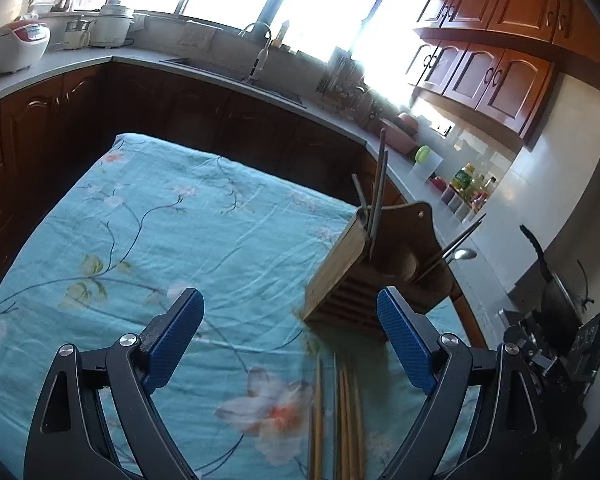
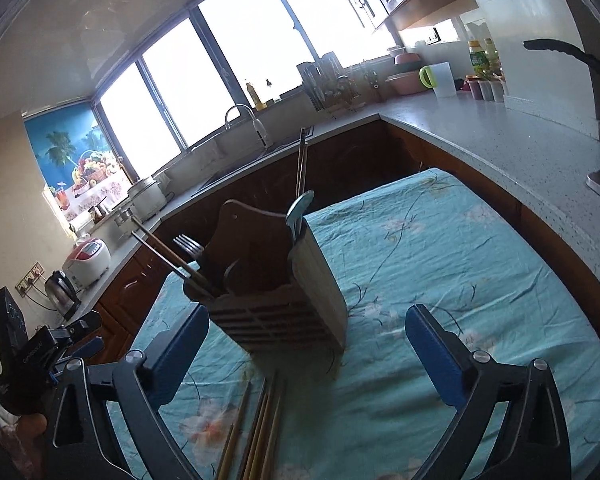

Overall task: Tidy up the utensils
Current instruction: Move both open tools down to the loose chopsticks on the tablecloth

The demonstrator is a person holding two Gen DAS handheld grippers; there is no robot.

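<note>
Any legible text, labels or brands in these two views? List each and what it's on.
None can be read for certain.
White lettering on the black device mounted beside the left claw: too small and tilted to read.
Labels on the green bottles on the countertop: blurred.
Panel on the rice cooker: too small.
Pack by the window: print washed out by glare.

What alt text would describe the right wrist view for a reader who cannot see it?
A wooden utensil holder with a fork, a spoon and chopsticks stands on a table under a teal floral cloth. More loose chopsticks lie on the cloth in front of it. The right gripper is near, jaws open and empty.
</note>
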